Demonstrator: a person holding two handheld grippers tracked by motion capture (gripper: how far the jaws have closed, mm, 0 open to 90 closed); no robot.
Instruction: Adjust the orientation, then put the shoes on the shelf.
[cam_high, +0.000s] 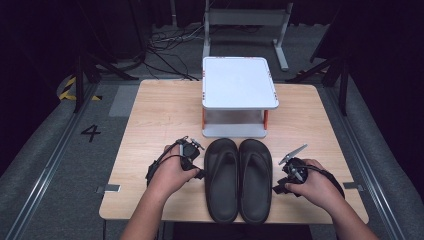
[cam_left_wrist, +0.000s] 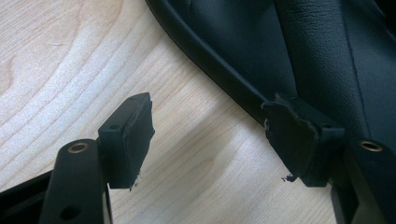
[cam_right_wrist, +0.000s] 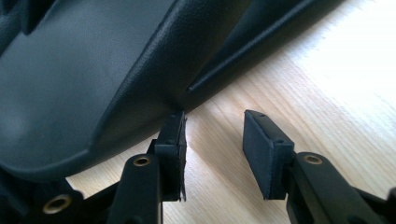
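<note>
Flanking the pair of black sandals (cam_high: 239, 179) on the wooden table (cam_high: 155, 115), left gripper (cam_left_wrist: 212, 140) and right gripper (cam_right_wrist: 212, 154) both parted, grasping nothing, jaws just beside the soles.

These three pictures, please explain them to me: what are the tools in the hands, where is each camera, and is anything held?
A person sits at a wooden table and holds a hand tool, a gripper with two black jaws, in each hand. The high view looks down from above: the left gripper is beside the left sandal, the right gripper beside the right sandal. The two black sandals lie side by side. Behind them stands a small white stand.

The other two pictures come from cameras riding on each gripper. In both, the jaws stand apart over bare wood at a sandal's edge: the left gripper and the right gripper grip nothing yet.
</note>
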